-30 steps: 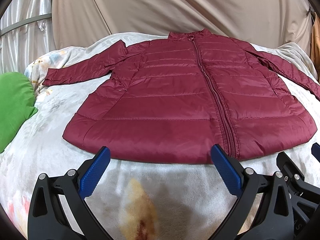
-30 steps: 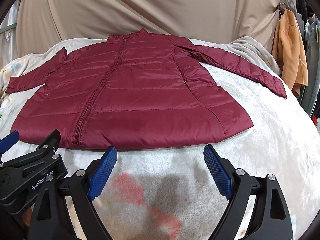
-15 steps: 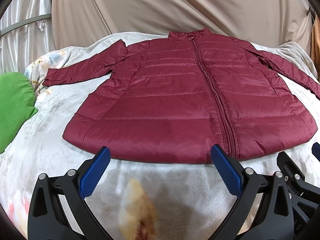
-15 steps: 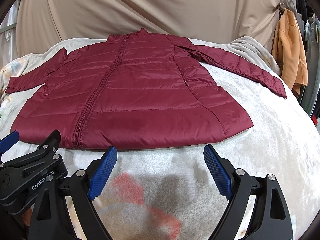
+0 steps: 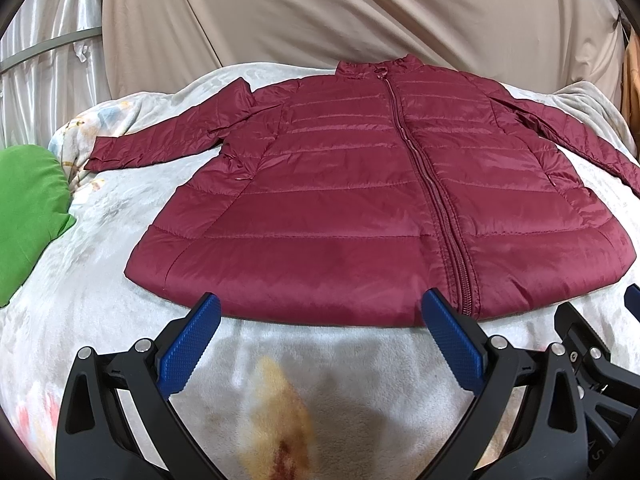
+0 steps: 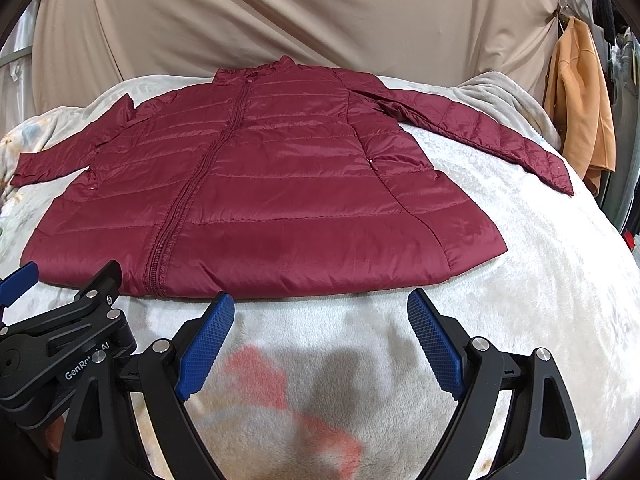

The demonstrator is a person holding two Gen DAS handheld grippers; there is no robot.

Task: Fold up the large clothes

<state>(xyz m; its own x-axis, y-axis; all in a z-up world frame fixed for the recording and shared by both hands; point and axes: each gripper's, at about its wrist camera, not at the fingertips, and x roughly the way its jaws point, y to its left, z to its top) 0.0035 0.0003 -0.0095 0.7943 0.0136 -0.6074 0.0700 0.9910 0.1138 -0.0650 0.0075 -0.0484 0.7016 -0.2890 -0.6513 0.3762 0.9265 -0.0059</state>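
Observation:
A maroon quilted jacket (image 5: pixel 360 200) lies flat and zipped, front up, on a pale fleece blanket (image 5: pixel 80 300), collar at the far side and both sleeves spread out. It also shows in the right wrist view (image 6: pixel 280 200). My left gripper (image 5: pixel 320 312) is open and empty, hovering just before the jacket's near hem, left of the zipper. My right gripper (image 6: pixel 320 308) is open and empty at the near hem, right of the zipper. Each gripper shows at the edge of the other's view.
A green cushion (image 5: pixel 28 208) lies at the left edge of the blanket. A beige sheet (image 5: pixel 320 20) hangs behind. An orange garment (image 6: pixel 580 92) hangs at the far right. The blanket (image 6: pixel 540 280) drops away at the right side.

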